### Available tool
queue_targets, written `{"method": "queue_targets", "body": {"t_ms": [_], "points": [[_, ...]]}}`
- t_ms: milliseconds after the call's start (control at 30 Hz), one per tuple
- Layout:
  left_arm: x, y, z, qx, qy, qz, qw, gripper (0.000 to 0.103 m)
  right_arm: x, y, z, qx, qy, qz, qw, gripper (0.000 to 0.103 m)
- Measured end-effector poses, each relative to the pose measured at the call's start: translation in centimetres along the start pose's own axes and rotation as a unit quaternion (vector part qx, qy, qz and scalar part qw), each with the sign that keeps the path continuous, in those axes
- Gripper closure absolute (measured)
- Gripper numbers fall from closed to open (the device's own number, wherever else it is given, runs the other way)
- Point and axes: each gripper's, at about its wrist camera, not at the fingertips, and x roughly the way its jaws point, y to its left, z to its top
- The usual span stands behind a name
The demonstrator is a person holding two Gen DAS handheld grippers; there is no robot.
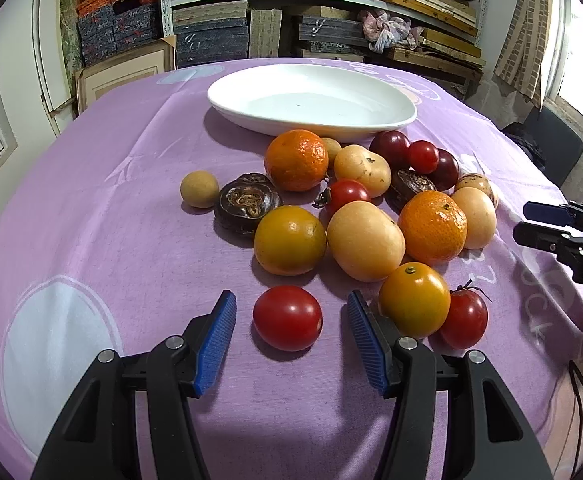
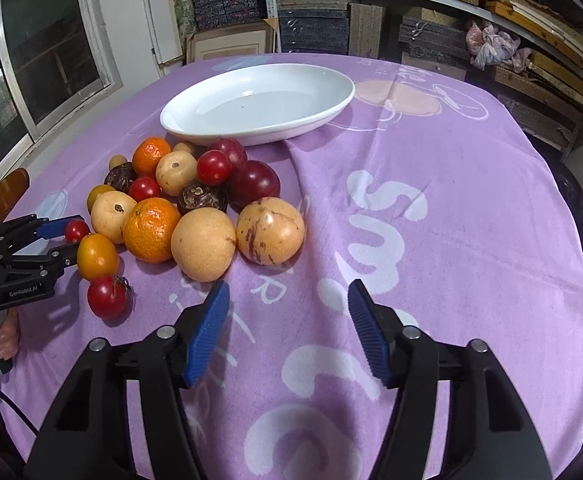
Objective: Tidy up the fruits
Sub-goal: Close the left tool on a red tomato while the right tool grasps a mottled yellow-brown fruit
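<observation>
now, left tool point(image 1: 291, 320): my blue pads are spread wide low in the left wrist frame, a red tomato point(image 1: 287, 317) lying on the cloth between them, touched by neither pad.
right tool point(image 2: 287, 320): spread as well, low centre of the right wrist frame, only purple cloth point(image 2: 471, 208) between the pads.
fruit pile: centre of the left wrist frame, left of centre in the right wrist frame; mandarins, tomatoes, pale round fruit and dark plums packed close on the worktop.
nearest to my right tool: a pale fruit point(image 2: 203, 244) just beyond the left pad, a speckled one point(image 2: 270, 230) beside it.
white dish point(image 1: 227, 96): upper centre, just behind the pile, no fruit in it.
background: shelves point(image 1: 331, 0) stacked with boxes.
</observation>
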Motion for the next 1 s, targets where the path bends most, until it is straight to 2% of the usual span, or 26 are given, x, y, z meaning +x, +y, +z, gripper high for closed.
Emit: {"method": "queue_targets", "body": {"t_ms": [33, 133, 267, 467, 667, 867, 1000], "points": [[0.0, 0.1, 0.0, -0.001, 0.0, -0.001, 1.0, 0.044, 0.3, 0.0, 0.2, -0.011, 0.001, -0.001, 1.0, 0.052], [0.0, 0.0, 0.1, -0.002, 0.0, -0.002, 1.0, 0.044, 1.3, -0.2, 1.0, -0.031, 0.006, -0.019, 0.999, 0.053], [0.0, 0.1, -0.1, -0.003, 0.0, -0.007, 1.0, 0.043, 2.6, -0.4, 2.4, -0.038, 0.015, 0.018, 0.999, 0.053], [-0.1, 0.2, 0.0, -0.003, 0.0, -0.013, 0.9999, 0.043, 4.3, 0.7, 3.8, -0.068, 0.018, 0.014, 0.997, 0.053], [0.0, 0.4, 0.0, -0.005, 0.0, -0.019, 0.9998, 0.043, 5.0, 0.2, 3.8, -0.056, 0.012, 0.027, 0.998, 0.053], [-0.1, 0.6, 0.0, -0.006, -0.001, -0.024, 0.9997, 0.044, 5.0, 0.4, 3.4, -0.068, 0.001, 0.019, 0.997, 0.058], [-0.3, 0.6, -0.2, -0.003, -0.001, -0.023, 0.9997, 0.05, 5.0, 0.4, 3.4, -0.07, 0.0, 0.019, 0.997, 0.059]]}}
